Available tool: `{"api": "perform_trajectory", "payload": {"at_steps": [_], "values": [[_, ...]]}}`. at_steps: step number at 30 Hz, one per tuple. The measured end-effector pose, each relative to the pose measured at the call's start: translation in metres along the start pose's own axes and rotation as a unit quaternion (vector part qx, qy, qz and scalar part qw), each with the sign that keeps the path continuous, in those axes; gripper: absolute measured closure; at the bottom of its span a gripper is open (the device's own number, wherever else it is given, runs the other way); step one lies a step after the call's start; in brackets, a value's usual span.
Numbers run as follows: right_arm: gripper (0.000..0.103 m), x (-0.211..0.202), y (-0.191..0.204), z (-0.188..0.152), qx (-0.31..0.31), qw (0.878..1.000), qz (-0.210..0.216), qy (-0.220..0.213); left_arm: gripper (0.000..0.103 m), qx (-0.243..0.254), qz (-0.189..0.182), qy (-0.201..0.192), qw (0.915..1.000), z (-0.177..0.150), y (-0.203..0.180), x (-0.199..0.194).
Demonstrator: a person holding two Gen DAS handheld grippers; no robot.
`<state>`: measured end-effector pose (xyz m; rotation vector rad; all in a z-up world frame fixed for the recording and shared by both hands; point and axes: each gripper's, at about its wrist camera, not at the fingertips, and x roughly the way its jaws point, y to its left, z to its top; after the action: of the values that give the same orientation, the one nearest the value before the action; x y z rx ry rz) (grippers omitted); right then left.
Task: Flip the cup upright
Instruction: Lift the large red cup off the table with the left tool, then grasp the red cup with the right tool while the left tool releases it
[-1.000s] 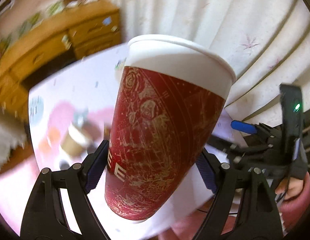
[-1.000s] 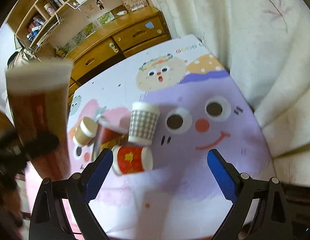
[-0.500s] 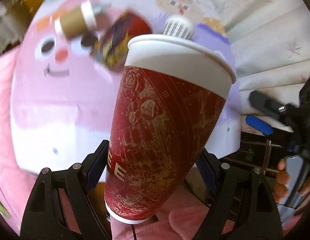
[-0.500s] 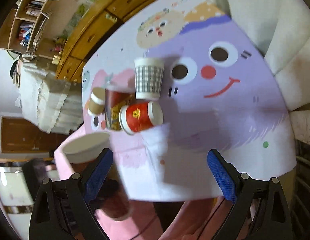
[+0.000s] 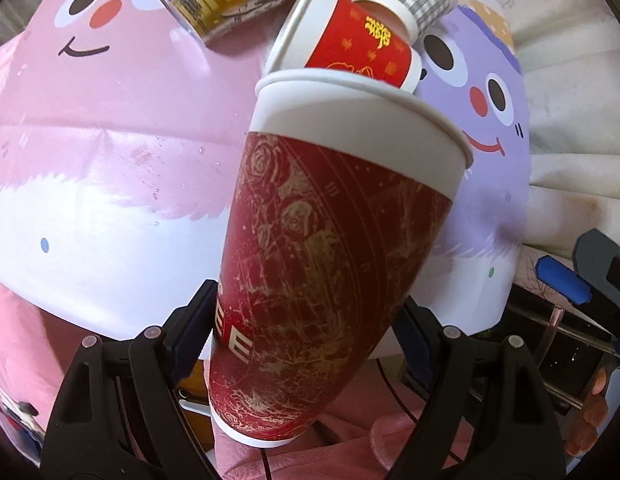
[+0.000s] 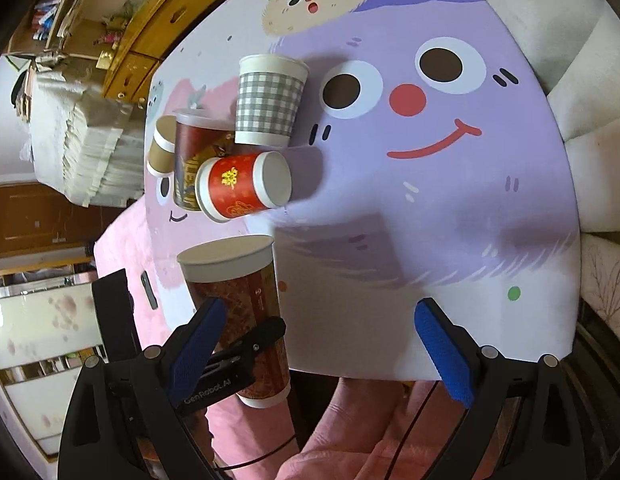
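Note:
My left gripper [image 5: 306, 340] is shut on a tall dark red paper cup [image 5: 326, 264] with gold print and a white rim. The cup is held in the air over the table's near edge, rim pointing away from me toward the table. The same cup shows in the right wrist view [image 6: 238, 304], gripped near its base by the left gripper [image 6: 246, 352]. My right gripper [image 6: 326, 344] is open and empty, to the right of the cup. It shows in the left wrist view [image 5: 566, 280] at the right edge.
On the cartoon-printed table [image 6: 450, 220] lie a small red cup on its side [image 6: 242, 184], a grey checked cup [image 6: 270, 100], a clear printed cup [image 6: 190, 160] and a small brown cup [image 6: 160, 148]. White curtain [image 6: 590, 80] hangs at right; wooden drawers [image 6: 158, 32] stand beyond.
My left gripper has tipped forward and down with the red cup, so the table and the other cups fill its view. My right gripper has drawn back and lower.

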<state>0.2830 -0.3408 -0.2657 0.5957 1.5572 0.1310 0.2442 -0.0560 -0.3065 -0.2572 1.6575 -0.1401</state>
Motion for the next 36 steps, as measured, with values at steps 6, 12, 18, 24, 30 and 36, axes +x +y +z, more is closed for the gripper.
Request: {"api": "perform_trajectory", "payload": {"at_steps": [6, 12, 18, 24, 30, 36], "values": [[0.007, 0.003, 0.001, 0.013, -0.007, 1.000, 0.004, 0.004, 0.021, 0.003, -0.003, 0.005, 1.0000, 0.001, 0.004, 0.011], [0.007, 0.007, 0.005, 0.020, -0.005, 1.000, 0.004, 0.008, 0.021, 0.027, 0.001, 0.009, 0.9996, 0.002, -0.001, 0.011], [0.007, 0.015, 0.022, 0.024, -0.012, 1.000, 0.000, 0.010, 0.019, 0.038, -0.021, 0.010, 0.9990, 0.005, 0.000, 0.000], [0.007, 0.024, 0.040, 0.017, 0.011, 1.000, -0.004, 0.005, 0.019, 0.077, -0.045, 0.016, 0.9959, 0.005, 0.007, -0.028], [0.006, 0.040, 0.057, 0.001, 0.061, 0.998, -0.001, -0.009, 0.019, 0.122, -0.049, -0.004, 0.9913, 0.000, 0.022, -0.066], [0.006, 0.066, 0.071, -0.022, 0.089, 0.995, -0.028, -0.030, 0.019, 0.150, -0.015, -0.047, 0.9875, -0.003, 0.058, -0.097]]}}
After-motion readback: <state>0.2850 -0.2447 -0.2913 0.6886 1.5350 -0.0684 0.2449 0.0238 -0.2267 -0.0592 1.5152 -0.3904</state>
